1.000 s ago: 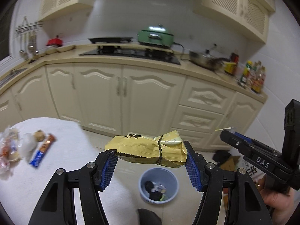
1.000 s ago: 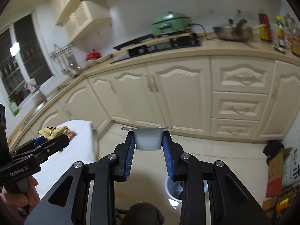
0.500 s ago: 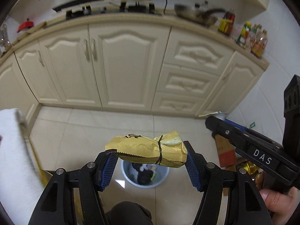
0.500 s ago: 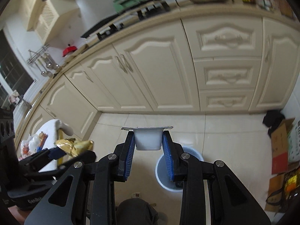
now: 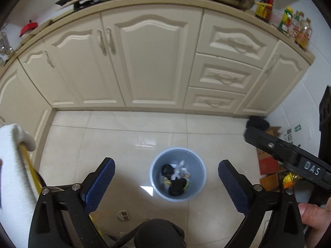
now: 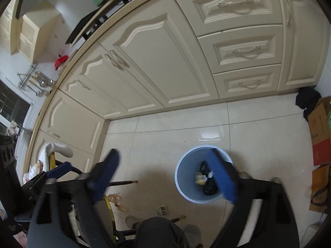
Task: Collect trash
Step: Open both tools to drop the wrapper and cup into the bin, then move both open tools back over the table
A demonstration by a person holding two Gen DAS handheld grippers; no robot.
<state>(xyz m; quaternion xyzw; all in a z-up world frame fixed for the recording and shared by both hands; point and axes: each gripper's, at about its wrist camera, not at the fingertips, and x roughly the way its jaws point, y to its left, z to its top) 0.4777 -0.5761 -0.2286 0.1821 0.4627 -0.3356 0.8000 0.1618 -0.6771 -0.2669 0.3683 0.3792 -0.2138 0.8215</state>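
Bin (image 5: 178, 157) upright, mouth facing up, both hand-held grippers (image 5: 166, 183) (image 6: 165, 173) above, jaws opening, empty.

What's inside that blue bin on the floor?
The blue bin holds a small heap of trash: dark crumpled pieces, something white and a bit of yellow wrapper. Whatever lies beneath that heap, and the bin's bottom under it, is covered. In the right view a blue pad hides part of the inside.

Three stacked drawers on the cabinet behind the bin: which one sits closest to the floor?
The bottom drawer, the shortest of the three, just above the floor tiles. The middle drawer and the taller top drawer stack above it.
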